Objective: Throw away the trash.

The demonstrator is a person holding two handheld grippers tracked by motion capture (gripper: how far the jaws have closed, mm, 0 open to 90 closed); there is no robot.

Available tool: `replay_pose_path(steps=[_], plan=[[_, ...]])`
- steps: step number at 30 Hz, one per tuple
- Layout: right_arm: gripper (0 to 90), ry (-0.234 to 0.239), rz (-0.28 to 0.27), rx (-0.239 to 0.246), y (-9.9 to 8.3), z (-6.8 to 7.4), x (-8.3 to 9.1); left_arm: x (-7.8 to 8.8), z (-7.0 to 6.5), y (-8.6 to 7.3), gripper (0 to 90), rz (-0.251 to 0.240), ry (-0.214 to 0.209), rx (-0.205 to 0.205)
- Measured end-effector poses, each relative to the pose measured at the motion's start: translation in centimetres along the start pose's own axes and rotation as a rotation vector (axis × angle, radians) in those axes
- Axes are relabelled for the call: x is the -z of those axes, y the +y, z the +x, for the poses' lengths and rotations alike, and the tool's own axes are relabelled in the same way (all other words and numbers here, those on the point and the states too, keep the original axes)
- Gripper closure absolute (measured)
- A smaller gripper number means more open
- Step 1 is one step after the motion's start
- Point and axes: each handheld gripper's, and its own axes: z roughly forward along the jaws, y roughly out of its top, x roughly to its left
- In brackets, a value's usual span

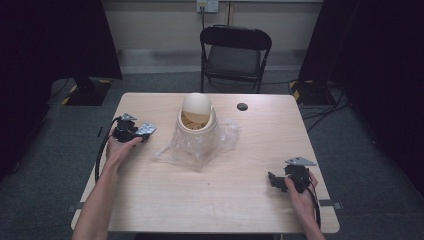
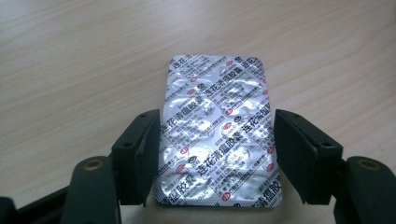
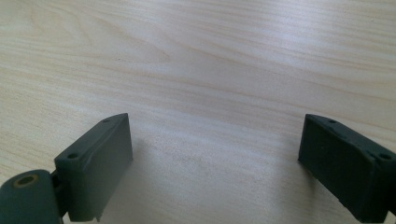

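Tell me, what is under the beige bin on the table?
The beige bin stands on a crumpled clear plastic bag spread over the table. The part of the bag directly beneath the bin is covered.

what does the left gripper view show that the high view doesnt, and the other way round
Left gripper view: red and black print on the foil blister pack, and the left gripper with its pads against the pack's long edges. High view: a beige lidded bin on clear plastic wrap, a chair, the right gripper with jaws apart. Both: pack, left gripper, wooden table.
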Motion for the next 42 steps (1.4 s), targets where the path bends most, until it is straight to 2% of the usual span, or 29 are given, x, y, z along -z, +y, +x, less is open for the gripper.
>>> replay_pose_path(steps=[1,4,7,10,12,14,22,23,24,25,29,34,42], plan=[[9.1,0.001,0.001,0.000,0.0,0.0,0.0,0.2,-0.3,0.0,34.2,0.014,-0.015,-0.008],[9.4,0.001,0.000,0.002,0.0,0.0,0.0,0.5,-0.5,0.0,34.2,0.036,-0.027,-0.007],[9.5,0.005,-0.001,0.006,0.0,0.0,0.0,1.4,-0.7,-0.6,34.2,0.003,-0.029,0.019],[9.5,0.005,-0.001,0.005,0.0,0.0,0.0,2.1,-0.7,-0.9,34.2,0.006,-0.051,0.036],[9.5,0.005,-0.001,0.005,0.0,0.0,0.0,2.8,-0.9,-1.2,34.2,-0.036,-0.050,0.056],[9.4,0.005,-0.002,0.006,0.0,0.0,0.0,3.1,-1.2,-1.4,34.2,-0.037,-0.056,0.056],[9.4,0.006,-0.001,0.006,0.0,0.0,0.0,4.6,-2.6,-1.4,34.2,-0.089,-0.085,0.058],[9.4,0.006,-0.001,0.006,0.0,0.0,0.0,5.2,-3.1,-1.4,34.2,-0.103,-0.099,0.054],[9.4,0.006,-0.001,0.006,0.0,0.0,0.0,5.2,-3.1,-1.4,34.2,-0.103,-0.099,0.054],[9.4,0.007,-0.001,0.006,0.0,0.0,0.0,5.7,-3.7,-1.3,34.2,-0.117,-0.103,0.037],[9.4,0.006,-0.001,0.006,0.0,0.0,0.0,6.5,-4.7,-1.3,34.1,-0.131,-0.116,0.017],[9.4,0.006,-0.001,0.006,0.0,0.0,0.0,7.5,-5.2,-1.1,34.2,-0.172,-0.139,0.026],[9.4,0.006,-0.001,0.006,0.0,0.0,0.0,9.2,-6.8,0.0,34.2,-0.214,-0.168,-0.003]])
